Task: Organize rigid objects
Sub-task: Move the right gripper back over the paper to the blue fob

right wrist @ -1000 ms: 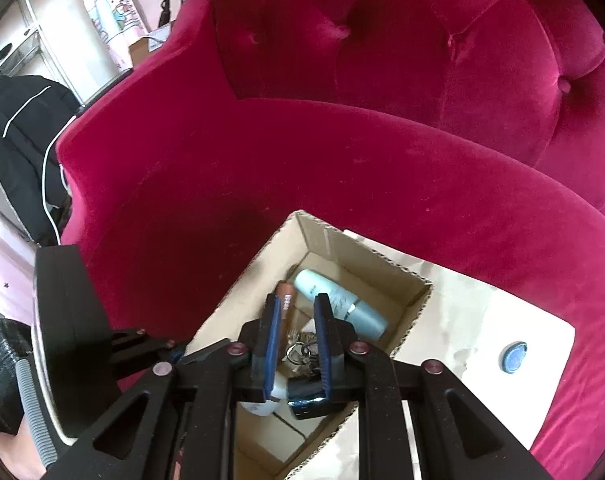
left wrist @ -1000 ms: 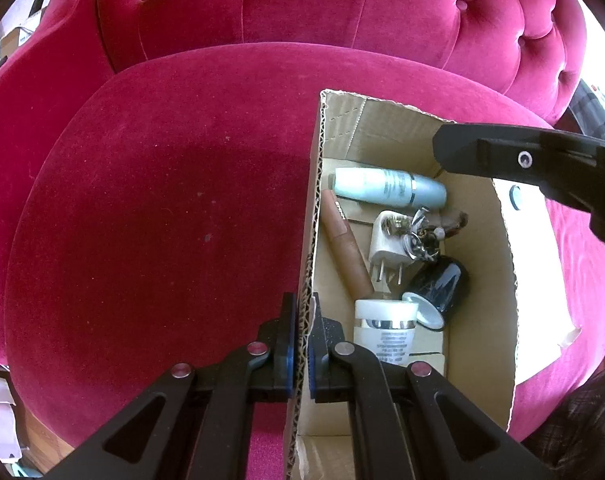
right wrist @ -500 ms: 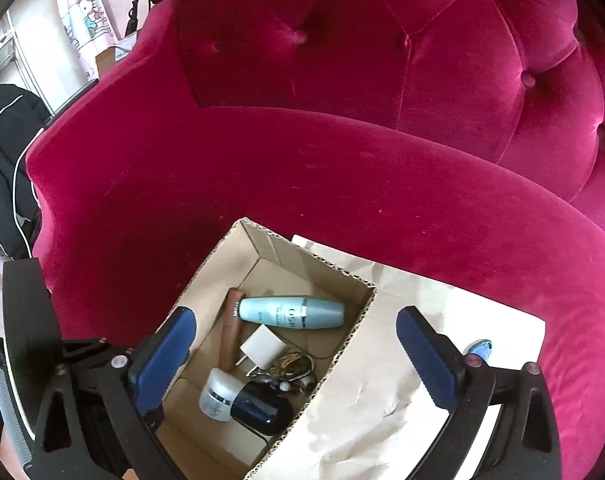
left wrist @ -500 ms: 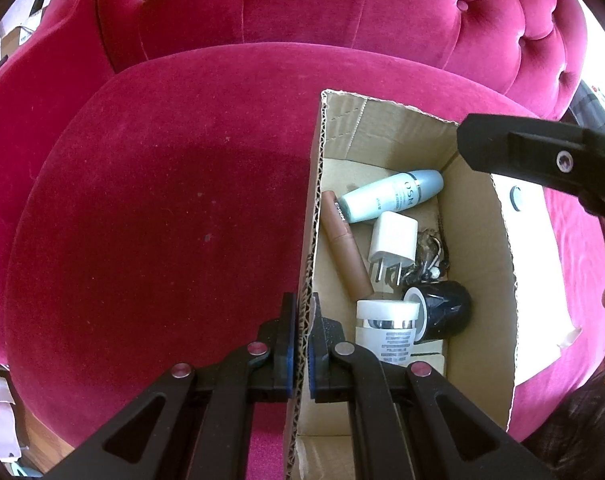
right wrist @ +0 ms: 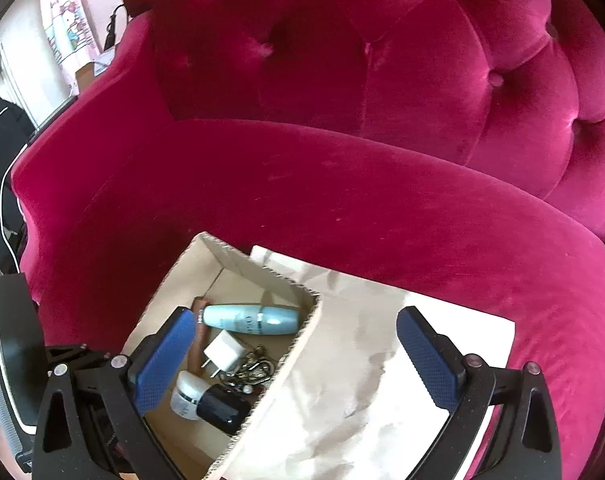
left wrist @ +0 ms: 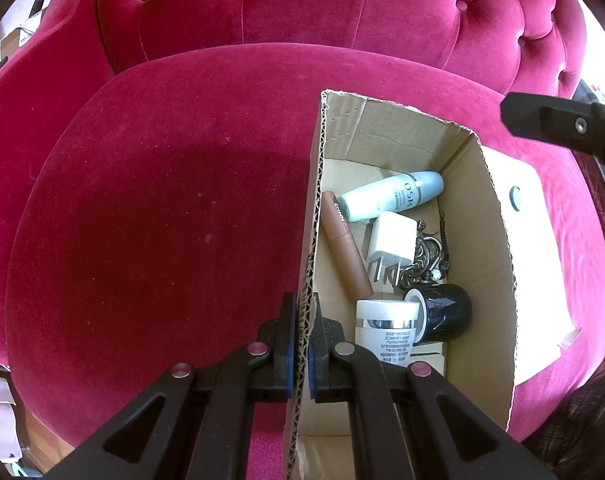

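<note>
- One open brown corrugated cardboard box (left wrist: 478,216) is sitting on the seat of a crimson tufted velvet armchair (left wrist: 162,220), with a sheet of pale brown paper (right wrist: 362,360) lying just beside its right wall.
- Six items are lying inside the box: one pale blue cylindrical bottle (left wrist: 390,198), one brown lipstick-style tube (left wrist: 344,248), one white two-pin plug adapter (left wrist: 392,242), one tangle of dark metal keys and chain (left wrist: 424,256), one white jar with a printed label (left wrist: 386,330) and one glossy black round pot (left wrist: 442,312).
- The bottle is showing the letters "OSM"; the tube is reading "EMMM" or similar; the jar's small print is too fine to read.
- One small blue-rimmed round object (left wrist: 516,197) is lying on the paper outside the box.
- The left gripper (left wrist: 301,344) is clamping the box's near-left wall, one blue pad on each face.
- The right gripper (right wrist: 298,356) is hanging above the box's right wall, jaws spread wide, gripping nothing.
</note>
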Motion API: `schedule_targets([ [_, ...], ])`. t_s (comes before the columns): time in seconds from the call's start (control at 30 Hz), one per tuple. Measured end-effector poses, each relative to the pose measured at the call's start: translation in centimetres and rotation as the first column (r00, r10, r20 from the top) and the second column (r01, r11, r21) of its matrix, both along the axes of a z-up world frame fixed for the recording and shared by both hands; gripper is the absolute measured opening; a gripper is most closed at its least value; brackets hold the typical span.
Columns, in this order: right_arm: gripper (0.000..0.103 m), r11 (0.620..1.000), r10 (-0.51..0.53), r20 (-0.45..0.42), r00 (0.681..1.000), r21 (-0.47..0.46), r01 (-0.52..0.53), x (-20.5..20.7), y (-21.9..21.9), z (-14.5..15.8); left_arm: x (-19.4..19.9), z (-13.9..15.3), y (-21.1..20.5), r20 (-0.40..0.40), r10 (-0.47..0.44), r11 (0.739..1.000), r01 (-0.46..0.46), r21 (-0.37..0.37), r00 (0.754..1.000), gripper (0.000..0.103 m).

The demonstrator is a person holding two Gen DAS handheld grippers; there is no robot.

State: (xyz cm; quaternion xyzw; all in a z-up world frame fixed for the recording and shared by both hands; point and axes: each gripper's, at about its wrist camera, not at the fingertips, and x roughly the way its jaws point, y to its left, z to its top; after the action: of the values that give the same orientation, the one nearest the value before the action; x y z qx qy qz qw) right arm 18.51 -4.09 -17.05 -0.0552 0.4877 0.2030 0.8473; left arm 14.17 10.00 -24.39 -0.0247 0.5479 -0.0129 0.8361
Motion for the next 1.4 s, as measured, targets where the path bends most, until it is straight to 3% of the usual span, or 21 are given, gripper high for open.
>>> schedule_targets([
  [0.47, 0.102, 0.988, -0.154, -0.02, 0.988, -0.01, 0.154, 1.7, -5.1, -0.1, 0.0, 0.0, 0.0, 0.0, 0.0, 1.0, 0.0, -0.001, 1.0, 0.004],
  [0.97, 0.102, 0.962, -0.25, -0.058, 0.967, -0.131, 0.24, 3.0, -8.8, -5.5, 0.0, 0.0, 0.0, -0.003, 0.003, 1.0, -0.003, -0.001, 1.0, 0.004],
  [1.4, 0.102, 0.946, -0.31, -0.115, 0.944, -0.142, 0.293, 3.9, -10.5, -9.0, 0.0, 0.0, 0.0, -0.003, 0.003, 1.0, -0.003, -0.002, 1.0, 0.004],
])
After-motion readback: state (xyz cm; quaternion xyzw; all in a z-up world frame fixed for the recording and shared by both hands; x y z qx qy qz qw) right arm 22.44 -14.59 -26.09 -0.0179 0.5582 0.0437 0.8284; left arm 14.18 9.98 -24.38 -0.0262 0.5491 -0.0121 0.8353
